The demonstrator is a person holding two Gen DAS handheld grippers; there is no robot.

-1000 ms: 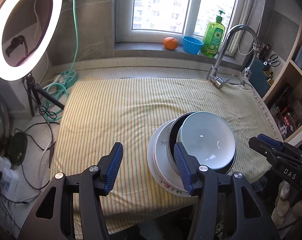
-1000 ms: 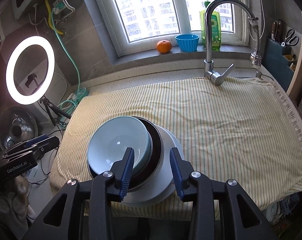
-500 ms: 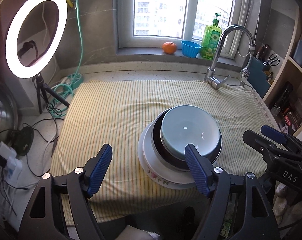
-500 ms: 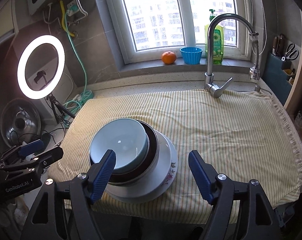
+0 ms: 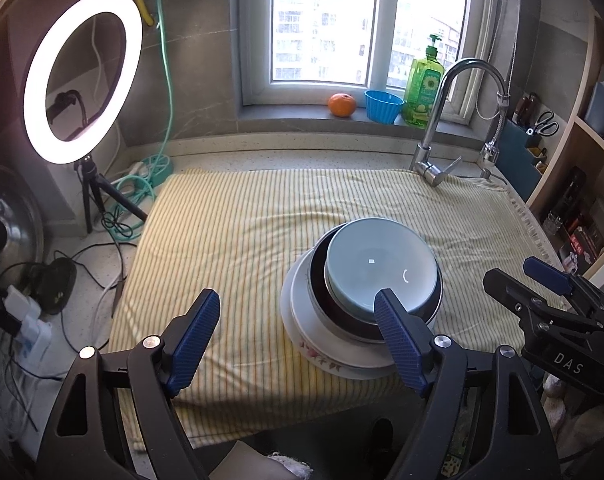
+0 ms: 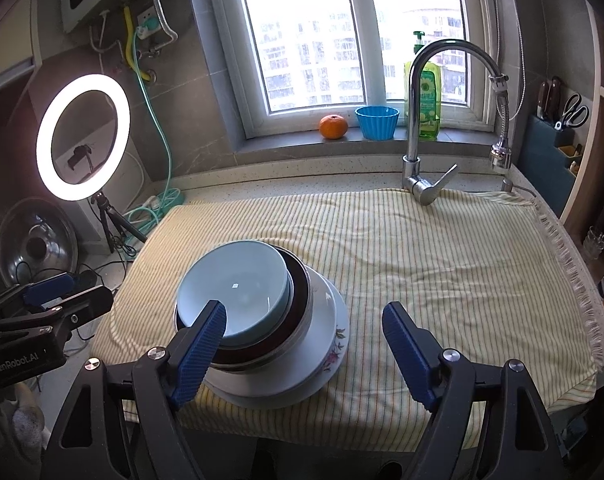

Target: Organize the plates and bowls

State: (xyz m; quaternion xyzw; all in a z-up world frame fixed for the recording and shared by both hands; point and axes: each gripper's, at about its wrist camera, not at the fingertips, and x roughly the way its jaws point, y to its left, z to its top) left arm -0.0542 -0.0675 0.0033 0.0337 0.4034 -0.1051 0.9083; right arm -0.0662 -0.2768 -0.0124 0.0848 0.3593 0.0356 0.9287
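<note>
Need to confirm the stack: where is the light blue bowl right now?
The light blue bowl sits on top, nested in the dark bowl on the floral plate, at the striped cloth's near edge.

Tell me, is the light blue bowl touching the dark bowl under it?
Touching. The right wrist view shows the light blue bowl sitting inside the dark bowl, no gap between them.

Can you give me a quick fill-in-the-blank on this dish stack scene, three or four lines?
1. The light blue bowl sits at the ____ of the stack.
2. Under it is a dark bowl, and lowest is a white plate with a ____ pattern on its rim.
3. The stack stands on a ____ yellow cloth.
4. On the windowsill, the orange is beside a ____ cup.

Missing words: top; floral; striped; blue
</note>
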